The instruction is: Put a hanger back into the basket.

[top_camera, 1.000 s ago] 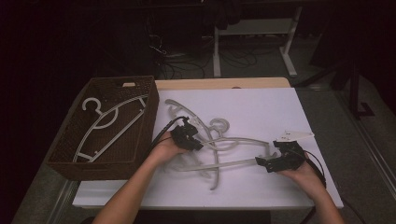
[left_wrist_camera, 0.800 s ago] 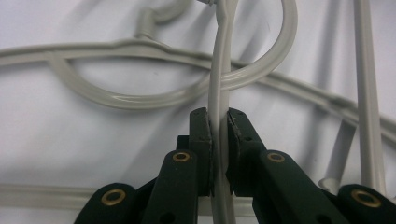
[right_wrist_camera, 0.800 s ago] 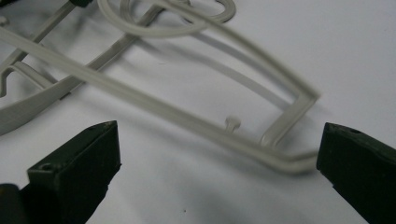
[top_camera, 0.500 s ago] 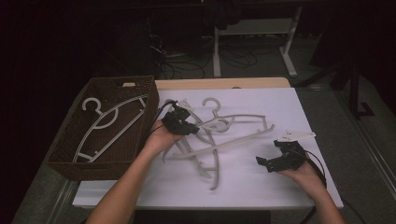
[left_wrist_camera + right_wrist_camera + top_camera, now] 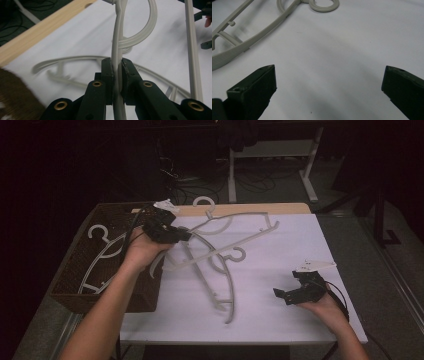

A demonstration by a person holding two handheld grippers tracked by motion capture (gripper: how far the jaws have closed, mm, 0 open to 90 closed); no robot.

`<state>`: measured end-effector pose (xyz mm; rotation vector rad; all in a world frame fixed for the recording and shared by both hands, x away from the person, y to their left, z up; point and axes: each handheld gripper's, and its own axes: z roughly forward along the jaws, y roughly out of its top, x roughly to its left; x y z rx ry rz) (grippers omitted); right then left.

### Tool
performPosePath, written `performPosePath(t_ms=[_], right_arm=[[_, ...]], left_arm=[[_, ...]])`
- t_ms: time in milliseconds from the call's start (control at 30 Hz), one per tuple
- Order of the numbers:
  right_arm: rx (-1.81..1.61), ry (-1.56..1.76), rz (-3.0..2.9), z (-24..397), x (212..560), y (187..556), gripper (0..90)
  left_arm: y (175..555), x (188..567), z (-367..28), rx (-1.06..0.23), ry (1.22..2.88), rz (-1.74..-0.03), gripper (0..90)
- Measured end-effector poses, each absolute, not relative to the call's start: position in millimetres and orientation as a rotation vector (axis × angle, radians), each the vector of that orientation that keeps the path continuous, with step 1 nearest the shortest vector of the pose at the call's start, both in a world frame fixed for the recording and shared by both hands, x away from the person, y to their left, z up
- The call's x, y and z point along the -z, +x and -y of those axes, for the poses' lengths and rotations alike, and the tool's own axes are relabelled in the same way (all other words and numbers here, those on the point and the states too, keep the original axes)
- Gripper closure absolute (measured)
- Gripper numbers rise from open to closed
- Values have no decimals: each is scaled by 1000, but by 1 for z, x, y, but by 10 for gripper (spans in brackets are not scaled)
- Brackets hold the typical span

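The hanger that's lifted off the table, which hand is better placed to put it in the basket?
Left. The left tool is already shut on the hanger, right beside the basket. The right tool rests open at the far side of the table.

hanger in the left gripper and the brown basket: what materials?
Hanger: looks like moulded plastic, pale grey-white with a smooth, slightly glossy finish; it has a ridge along its arm. Basket: seems woven wicker or rattan, dark brown and matte; its walls show a fine weave texture, though it could be synthetic.
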<state>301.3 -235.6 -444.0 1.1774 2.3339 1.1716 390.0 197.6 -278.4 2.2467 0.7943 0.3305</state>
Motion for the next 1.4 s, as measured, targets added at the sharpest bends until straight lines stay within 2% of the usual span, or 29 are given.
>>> performPosePath(t_ms=[733,1133,1400], right_arm=[[-1169,1213,-2321,234,444,302,0],[-1156,1228,-2323,232,445,303,0],[-1152,1225,-2323,231,446,304,0]], left_arm=[[373,258,-368,-534,2076,-1084,827],[373,288,-443,-606,2036,-1293,827],[381,313,-456,-644,2062,-1367,826]])
